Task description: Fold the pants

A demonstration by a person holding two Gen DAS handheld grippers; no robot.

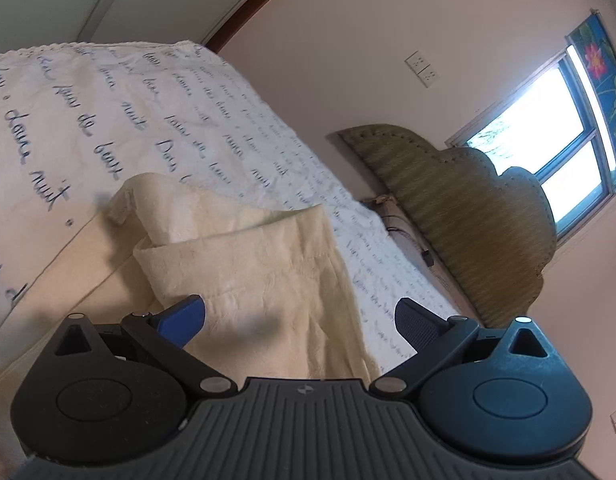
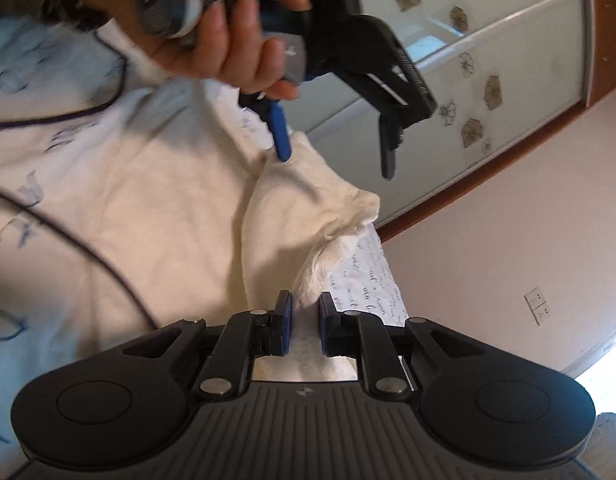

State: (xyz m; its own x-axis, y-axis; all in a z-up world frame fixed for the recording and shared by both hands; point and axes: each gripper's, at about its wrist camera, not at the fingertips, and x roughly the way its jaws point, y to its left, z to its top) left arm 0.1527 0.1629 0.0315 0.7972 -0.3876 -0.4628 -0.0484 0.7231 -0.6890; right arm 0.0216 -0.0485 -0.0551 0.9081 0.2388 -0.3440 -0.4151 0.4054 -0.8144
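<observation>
Cream pants [image 1: 248,264] lie on a bed, one end folded up into a raised flap. My left gripper [image 1: 300,320] is open, its fingers straddling the near edge of that flap; one blue finger [image 1: 188,316] touches the cloth. In the right wrist view the left gripper [image 2: 335,156] shows from outside, open, held by a hand above the pants' far corner. My right gripper [image 2: 306,324] is shut on a bunched edge of the pants [image 2: 308,208] and holds it lifted.
The bed has a white cover with blue script [image 1: 108,120]. A green padded headboard [image 1: 467,216] and a window [image 1: 547,152] stand at the right. A wardrobe with flower-patterned doors [image 2: 467,80] is behind the bed. The person's white sleeve [image 2: 108,200] fills the left.
</observation>
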